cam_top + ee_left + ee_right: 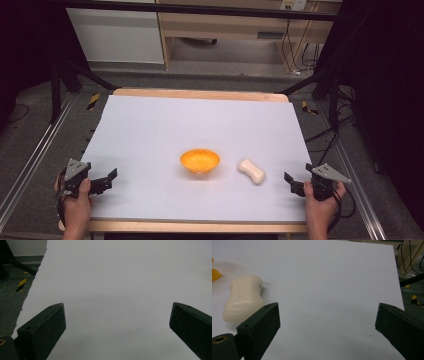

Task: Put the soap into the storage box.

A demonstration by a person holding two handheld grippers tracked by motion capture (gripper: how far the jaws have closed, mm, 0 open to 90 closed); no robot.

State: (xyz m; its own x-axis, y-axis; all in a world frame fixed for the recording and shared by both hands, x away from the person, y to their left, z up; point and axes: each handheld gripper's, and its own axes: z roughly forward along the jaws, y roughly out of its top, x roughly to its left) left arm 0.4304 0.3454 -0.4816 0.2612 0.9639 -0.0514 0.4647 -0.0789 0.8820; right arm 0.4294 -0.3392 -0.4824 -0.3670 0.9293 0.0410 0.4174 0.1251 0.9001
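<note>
holding a gripper in each hand, you have both low at the near edge of the table (150, 130), forearms coming in from below. your left gripper (102, 182) sits by the near left corner, jaws spread wide over bare white surface, gripping nothing. your right gripper (295, 184) sits by the near right corner, jaws likewise spread and empty, angled toward the middle. farther in, a cream soap bar (251, 171) lies near the right gripper, well apart from it. just beside it, toward the centre, stands an orange bowl (200, 161).
</note>
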